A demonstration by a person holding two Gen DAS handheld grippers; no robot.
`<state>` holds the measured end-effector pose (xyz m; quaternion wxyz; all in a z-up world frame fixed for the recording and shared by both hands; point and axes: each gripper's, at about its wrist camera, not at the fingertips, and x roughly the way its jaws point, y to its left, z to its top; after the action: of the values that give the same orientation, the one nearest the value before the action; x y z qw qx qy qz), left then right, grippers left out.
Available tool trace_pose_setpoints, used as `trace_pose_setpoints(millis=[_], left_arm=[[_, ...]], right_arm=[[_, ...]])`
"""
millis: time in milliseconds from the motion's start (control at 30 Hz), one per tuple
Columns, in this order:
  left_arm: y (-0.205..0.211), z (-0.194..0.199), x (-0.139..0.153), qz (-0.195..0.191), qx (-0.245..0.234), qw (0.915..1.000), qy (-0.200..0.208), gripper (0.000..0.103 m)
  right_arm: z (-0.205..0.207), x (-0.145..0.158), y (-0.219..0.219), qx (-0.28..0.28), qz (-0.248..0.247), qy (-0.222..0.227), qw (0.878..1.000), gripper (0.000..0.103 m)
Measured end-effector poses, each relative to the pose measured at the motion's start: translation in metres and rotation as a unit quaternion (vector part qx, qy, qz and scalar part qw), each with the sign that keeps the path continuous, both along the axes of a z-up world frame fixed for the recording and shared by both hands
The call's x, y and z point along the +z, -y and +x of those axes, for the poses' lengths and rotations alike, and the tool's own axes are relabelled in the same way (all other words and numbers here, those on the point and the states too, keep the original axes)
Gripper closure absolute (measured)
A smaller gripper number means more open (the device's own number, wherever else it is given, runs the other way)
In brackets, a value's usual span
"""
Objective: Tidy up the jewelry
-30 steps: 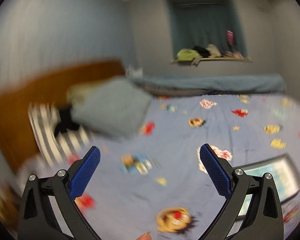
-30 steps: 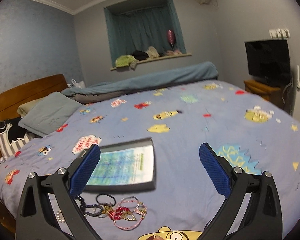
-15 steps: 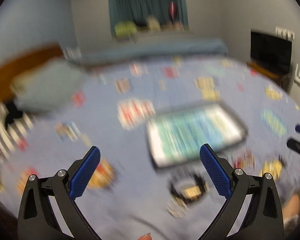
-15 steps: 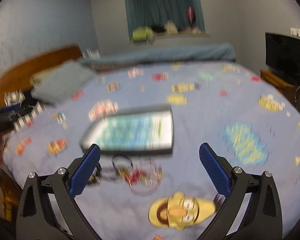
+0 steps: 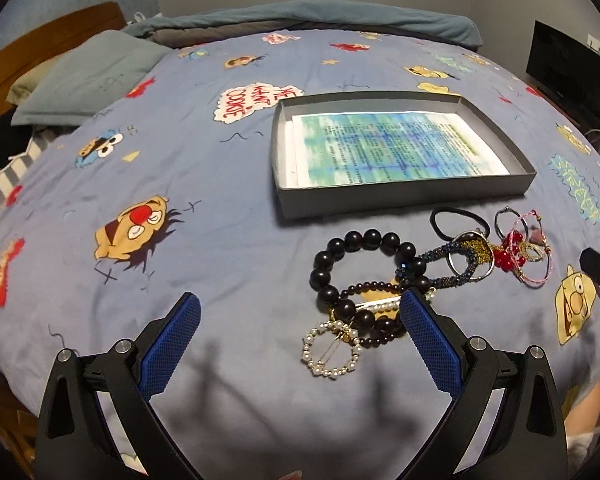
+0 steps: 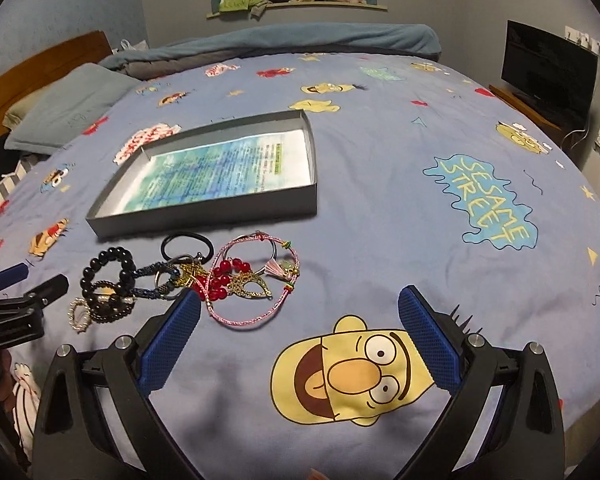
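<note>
Bed with blue cartoon-print cover carries everything. Landmark: shallow grey box, open top, printed blue-green sheet lying flat inside.

Jewelry lies in a loose tangle on the cover just in front of the box's near wall, not in it. Pieces, as seen from the left wrist view:
- large black bead bracelet, near the box's front left corner
- smaller dark bead strand crossing through it
- pearl ring brooch, farthest from the box, overlapping the black beads' near edge
- black hair tie, closest to the box front
- dark blue beaded loop and a metal ring, tangled with gold chain
- red bead cluster and pink cord bracelets, toward the box's front right corner

Left gripper: released, blue pads spread wide, nothing between them; right-hand pad overlaps the black beads in view, contact unclear. It sits on the near side of the pile from the box.

Right gripper: also released and empty, near side of the pile, its left-hand pad just beside the red beads.

Grey pillow well left of the box; television well right of it.
</note>
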<state>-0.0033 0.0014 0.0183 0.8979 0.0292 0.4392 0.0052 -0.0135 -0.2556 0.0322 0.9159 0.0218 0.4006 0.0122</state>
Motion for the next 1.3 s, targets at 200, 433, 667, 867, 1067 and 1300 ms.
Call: trace_pose_setpoints(millis=[200, 433, 667, 867, 1067, 1300], left_arm=[[-0.007, 0.003, 0.003, -0.028, -0.003, 0.9994, 0.018, 0.004], [-0.002, 0.003, 0.000, -0.012, -0.021, 0.9995, 0.021, 0.004], [-0.003, 0.004, 0.004, -0.003, -0.024, 0.9991, 0.035, 0.004], [0.001, 0.009, 0.007, 0.015, -0.025, 0.9993, 0.024, 0.004], [0.005, 0.009, 0.002, 0.021, -0.030, 0.9992, 0.015, 0.004], [0.007, 0.010, 0.000, 0.023, -0.031, 0.9992, 0.013, 0.004]], right_arm=[[0.003, -0.002, -0.014, 0.016, -0.022, -0.003, 1.000, 0.005], [0.008, -0.004, -0.023, 0.026, -0.017, -0.009, 0.999, 0.005], [0.009, -0.003, -0.026, 0.027, -0.022, -0.006, 0.999, 0.005], [0.010, -0.005, -0.024, 0.025, -0.022, -0.006, 0.999, 0.005], [0.011, -0.005, -0.021, 0.022, -0.023, -0.005, 0.999, 0.005], [0.013, -0.006, -0.021, 0.024, -0.022, -0.008, 0.999, 0.005]])
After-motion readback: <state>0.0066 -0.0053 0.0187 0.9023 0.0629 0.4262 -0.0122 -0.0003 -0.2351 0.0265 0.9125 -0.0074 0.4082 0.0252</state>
